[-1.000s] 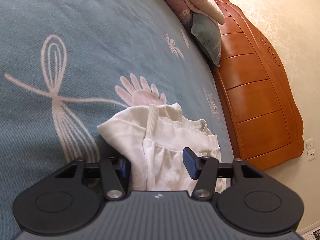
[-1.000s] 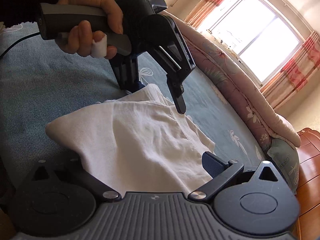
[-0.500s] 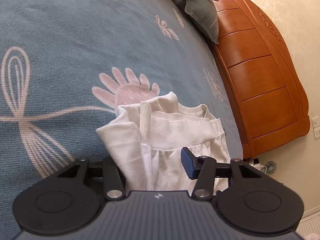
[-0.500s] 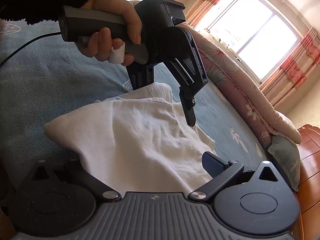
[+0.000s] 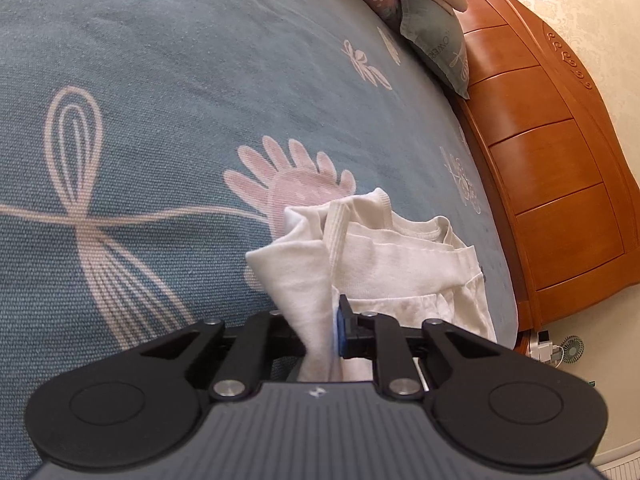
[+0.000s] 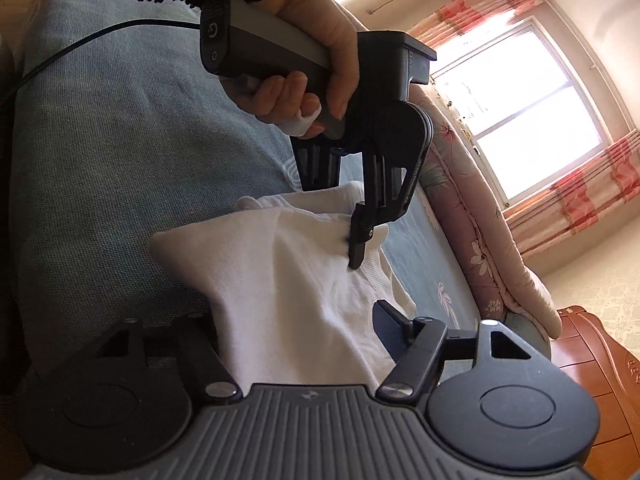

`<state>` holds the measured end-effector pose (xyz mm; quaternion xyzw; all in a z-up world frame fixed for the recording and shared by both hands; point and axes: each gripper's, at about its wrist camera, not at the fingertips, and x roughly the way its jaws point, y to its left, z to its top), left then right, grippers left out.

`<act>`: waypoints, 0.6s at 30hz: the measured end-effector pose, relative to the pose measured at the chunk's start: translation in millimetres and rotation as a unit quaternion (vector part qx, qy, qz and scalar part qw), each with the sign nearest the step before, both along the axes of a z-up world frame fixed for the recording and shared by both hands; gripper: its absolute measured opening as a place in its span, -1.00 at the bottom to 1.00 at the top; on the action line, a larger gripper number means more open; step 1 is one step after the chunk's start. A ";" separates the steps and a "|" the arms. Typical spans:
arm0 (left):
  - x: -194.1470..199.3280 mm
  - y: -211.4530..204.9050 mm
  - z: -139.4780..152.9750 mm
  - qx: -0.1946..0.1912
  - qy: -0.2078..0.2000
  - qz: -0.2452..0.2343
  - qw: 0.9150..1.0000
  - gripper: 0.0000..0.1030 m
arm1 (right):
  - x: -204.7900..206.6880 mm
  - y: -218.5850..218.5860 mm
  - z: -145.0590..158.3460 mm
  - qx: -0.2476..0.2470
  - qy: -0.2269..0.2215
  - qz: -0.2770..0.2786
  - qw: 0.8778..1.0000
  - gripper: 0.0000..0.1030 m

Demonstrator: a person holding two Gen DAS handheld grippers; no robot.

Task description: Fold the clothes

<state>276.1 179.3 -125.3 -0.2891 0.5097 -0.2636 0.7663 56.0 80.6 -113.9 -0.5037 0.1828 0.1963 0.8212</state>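
Lying bunched on the blue patterned bedspread (image 5: 160,80), the white ribbed-collar garment (image 5: 384,256) sits at 6 o'clock. Left gripper (image 5: 320,332) jaws are closing, pinching a fold; right gripper (image 6: 296,328) jaws are closing around cloth, pads not visibly pressing.

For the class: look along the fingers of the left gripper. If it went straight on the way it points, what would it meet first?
The white garment. The left gripper is closing with a fold of it already between its fingers, and more bunched cloth lies directly ahead. Beyond that, probably the blue bedspread; depth is hard to judge.
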 end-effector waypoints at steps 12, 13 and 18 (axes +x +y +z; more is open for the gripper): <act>-6.8 -10.9 9.4 0.036 -0.014 0.022 0.999 -0.68 | -17.7 19.9 -16.4 -0.061 0.020 0.031 0.997 -0.85; -7.4 -12.6 11.5 0.043 -0.015 0.023 0.999 -0.68 | -16.3 18.8 -13.6 -0.054 0.026 0.030 0.998 -0.85; -8.6 -21.9 24.2 0.074 -0.015 0.034 0.997 -0.75 | -18.3 13.2 0.2 -0.019 0.037 0.023 0.999 -0.86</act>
